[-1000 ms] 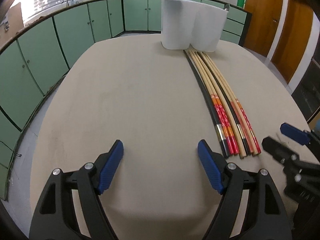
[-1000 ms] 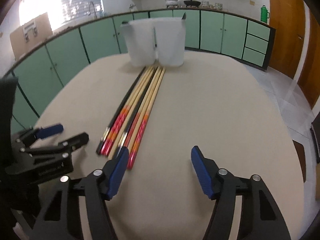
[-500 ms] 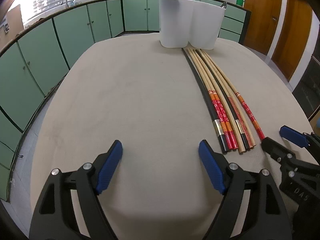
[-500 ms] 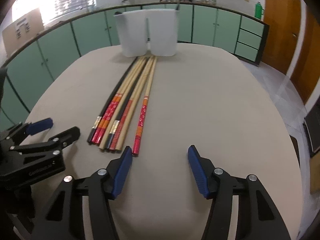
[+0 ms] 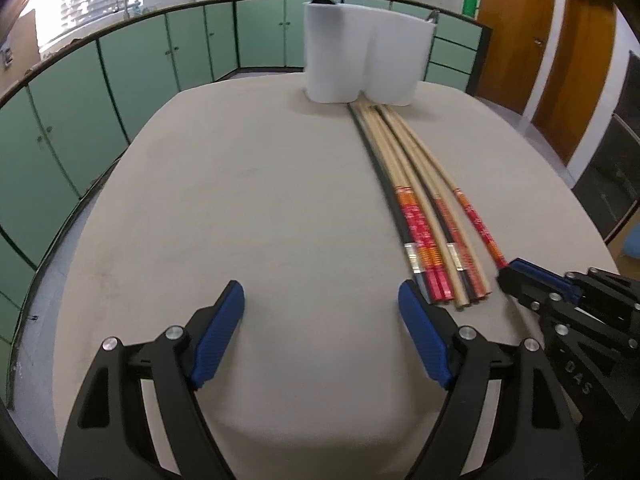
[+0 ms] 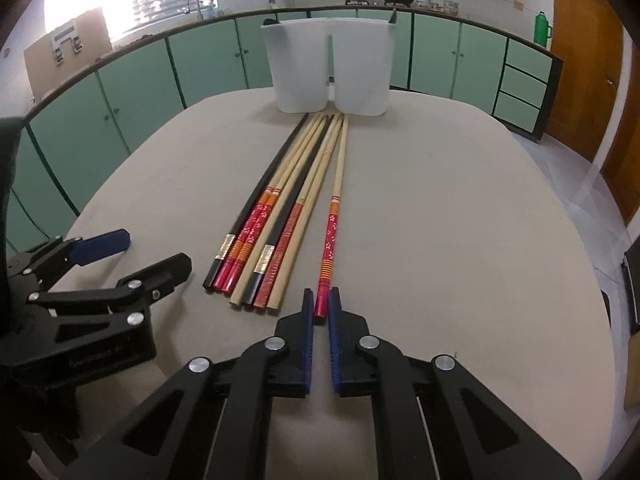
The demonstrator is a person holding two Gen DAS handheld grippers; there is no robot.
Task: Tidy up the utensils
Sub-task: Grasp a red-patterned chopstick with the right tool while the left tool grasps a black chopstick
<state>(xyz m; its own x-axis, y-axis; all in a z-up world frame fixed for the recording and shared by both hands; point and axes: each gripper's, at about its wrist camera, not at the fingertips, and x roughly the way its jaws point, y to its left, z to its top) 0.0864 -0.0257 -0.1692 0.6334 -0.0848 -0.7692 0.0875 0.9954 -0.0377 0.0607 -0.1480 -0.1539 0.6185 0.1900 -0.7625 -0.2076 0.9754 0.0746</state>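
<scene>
Several long chopsticks [image 6: 280, 216] lie side by side on the beige table, tips toward a white two-compartment holder [image 6: 330, 66] at the far edge. One red-ended chopstick [image 6: 334, 216] lies apart on the right. My right gripper [image 6: 320, 308] is shut on its near red end. My left gripper [image 5: 320, 320] is open and empty, hovering left of the bundle [image 5: 420, 216]; the holder [image 5: 364, 52] stands at the far end there too. The right gripper also shows in the left wrist view [image 5: 508, 276].
Green cabinets [image 5: 100, 92] ring the table on the left and back. Wooden doors [image 5: 560, 52] stand at the right. The table edge [image 6: 592, 280] curves close on the right. The left gripper shows at the left of the right wrist view [image 6: 140, 252].
My right gripper moved in on the rightmost red-ended chopstick and closed on its near end. That chopstick now lies apart from the bundle. The left gripper stayed open.
</scene>
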